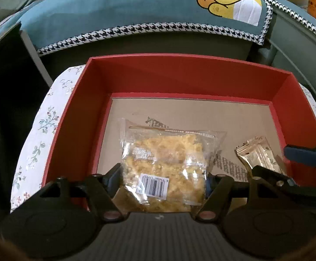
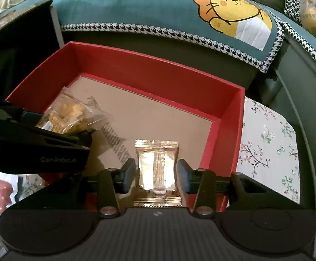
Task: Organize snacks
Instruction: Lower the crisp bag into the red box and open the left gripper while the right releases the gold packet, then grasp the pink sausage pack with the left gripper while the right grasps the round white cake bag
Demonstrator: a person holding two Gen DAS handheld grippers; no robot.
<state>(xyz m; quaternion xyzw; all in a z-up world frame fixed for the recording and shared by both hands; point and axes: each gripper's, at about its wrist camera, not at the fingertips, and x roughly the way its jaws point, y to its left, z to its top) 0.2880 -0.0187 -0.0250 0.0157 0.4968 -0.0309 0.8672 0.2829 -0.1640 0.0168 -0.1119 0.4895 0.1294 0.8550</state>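
My left gripper [image 1: 164, 178] is shut on a clear bag of yellow crackers [image 1: 164, 163] with a barcode label, held over the near left part of the red box [image 1: 179, 74]. My right gripper [image 2: 156, 174] is shut on a small gold foil packet [image 2: 156, 169], held over the near right part of the same box [image 2: 149, 69]. The gold packet [image 1: 258, 154] and the right gripper show at the right of the left wrist view. The cracker bag [image 2: 68, 115] and the left gripper show at the left of the right wrist view.
The box has a brown cardboard floor [image 2: 158, 117] with grey print and stands on a floral cloth [image 2: 271, 150]. Behind it is a sofa with a teal lion-print cover [image 1: 136, 4]. A pink object [image 2: 2, 193] lies near left. A plastic bag [image 2: 314, 10] sits far right.
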